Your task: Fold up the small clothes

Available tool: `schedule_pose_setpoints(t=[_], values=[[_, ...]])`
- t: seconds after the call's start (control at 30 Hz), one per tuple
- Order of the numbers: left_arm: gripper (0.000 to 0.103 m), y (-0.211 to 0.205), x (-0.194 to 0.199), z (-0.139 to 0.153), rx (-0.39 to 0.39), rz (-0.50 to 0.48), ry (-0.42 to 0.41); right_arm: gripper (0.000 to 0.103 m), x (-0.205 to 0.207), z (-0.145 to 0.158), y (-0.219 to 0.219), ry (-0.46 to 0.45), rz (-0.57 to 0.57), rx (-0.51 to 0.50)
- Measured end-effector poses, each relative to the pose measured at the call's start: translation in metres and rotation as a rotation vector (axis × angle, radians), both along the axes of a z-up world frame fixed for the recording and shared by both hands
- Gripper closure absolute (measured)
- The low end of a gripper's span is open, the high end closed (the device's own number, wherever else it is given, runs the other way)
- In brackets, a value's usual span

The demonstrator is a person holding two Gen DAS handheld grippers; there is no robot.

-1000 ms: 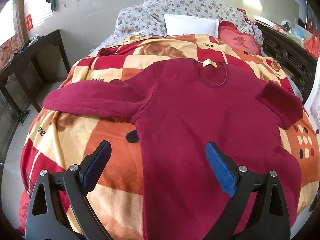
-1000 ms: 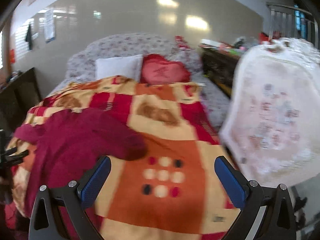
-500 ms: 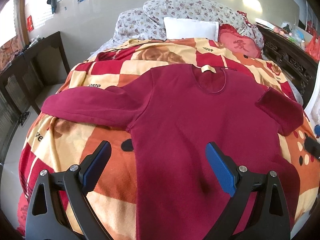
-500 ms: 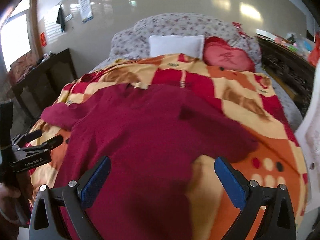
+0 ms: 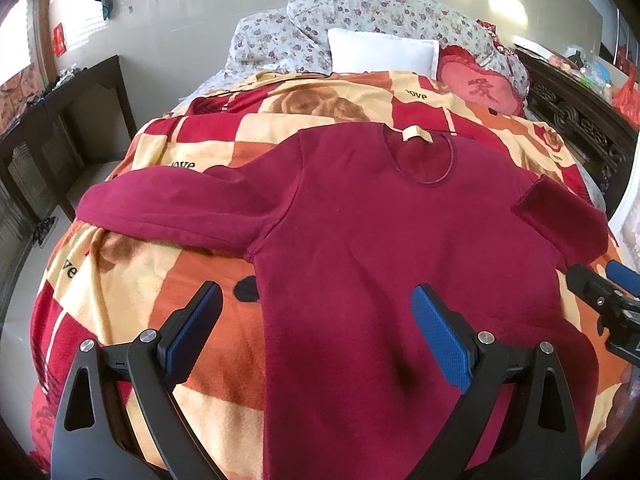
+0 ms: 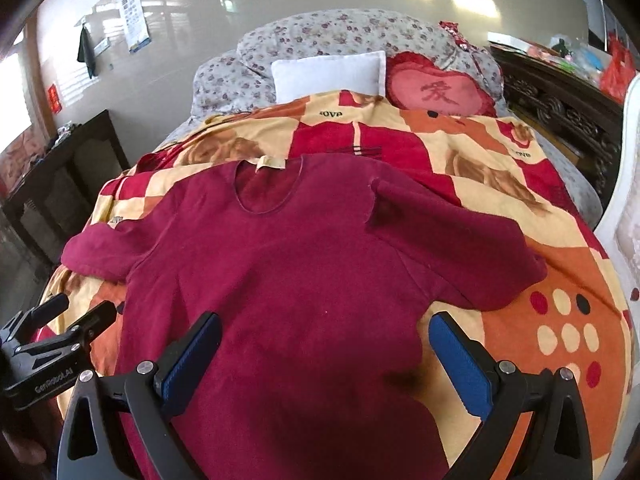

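Maroon long-sleeved top (image 5: 372, 248), flat on patchwork blanket (image 5: 132, 276); long axis 6 to 12 o'clock, neckline at 12. One sleeve out toward 9, other folded back at 3. Left gripper (image 5: 316, 332) and right gripper (image 6: 324, 356): jaws wide apart, holding nothing, over hem. White pillow (image 5: 382, 54) and heart cushion (image 6: 438, 94) at 12; dark cabinet (image 5: 60, 128) at 9.

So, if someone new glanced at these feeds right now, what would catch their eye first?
The dark red long-sleeved top spread flat across the orange-and-red patterned blanket, its right sleeve folded back on itself. Then both open grippers, left and right, hovering over its lower half.
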State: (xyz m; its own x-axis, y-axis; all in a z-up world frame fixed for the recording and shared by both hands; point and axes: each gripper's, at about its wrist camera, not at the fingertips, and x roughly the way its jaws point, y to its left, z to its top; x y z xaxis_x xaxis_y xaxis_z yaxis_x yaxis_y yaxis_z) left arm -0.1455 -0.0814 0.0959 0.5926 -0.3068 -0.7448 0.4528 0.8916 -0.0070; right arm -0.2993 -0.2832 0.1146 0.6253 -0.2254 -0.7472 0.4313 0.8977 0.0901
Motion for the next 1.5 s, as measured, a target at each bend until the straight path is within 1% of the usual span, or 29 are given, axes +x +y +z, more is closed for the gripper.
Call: schedule_pose_setpoints(t=[0.1,0.3,0.43,0.7,0.87,1.1,1.5], values=[[0.007,-0.001,0.001,-0.001,-0.004,-0.004,0.01,0.001,0.003,-0.001,-0.001,0.004,-0.002,0.005],[0.007,-0.004,0.0,-0.002,0.011,-0.015,0.002,0.001,0.006,-0.004,-0.002,0.001,-0.015,0.018],[0.007,-0.004,0.001,-0.004,0.006,-0.016,0.014,0.001,0.007,-0.005,-0.001,0.011,-0.012,0.001],[0.007,-0.004,0.001,-0.005,0.01,-0.012,0.013,0.001,0.011,-0.011,0.0,0.027,-0.004,0.007],[0.007,-0.003,0.006,-0.008,0.009,-0.003,0.022,0.001,0.015,-0.015,0.002,0.04,0.007,0.014],[0.007,-0.002,0.014,-0.014,0.008,0.012,0.037,0.001,0.028,-0.021,0.007,0.059,0.019,-0.002],[0.007,-0.001,0.031,-0.024,0.019,0.033,0.052,0.001,0.047,-0.032,0.006,0.085,0.022,0.016]])
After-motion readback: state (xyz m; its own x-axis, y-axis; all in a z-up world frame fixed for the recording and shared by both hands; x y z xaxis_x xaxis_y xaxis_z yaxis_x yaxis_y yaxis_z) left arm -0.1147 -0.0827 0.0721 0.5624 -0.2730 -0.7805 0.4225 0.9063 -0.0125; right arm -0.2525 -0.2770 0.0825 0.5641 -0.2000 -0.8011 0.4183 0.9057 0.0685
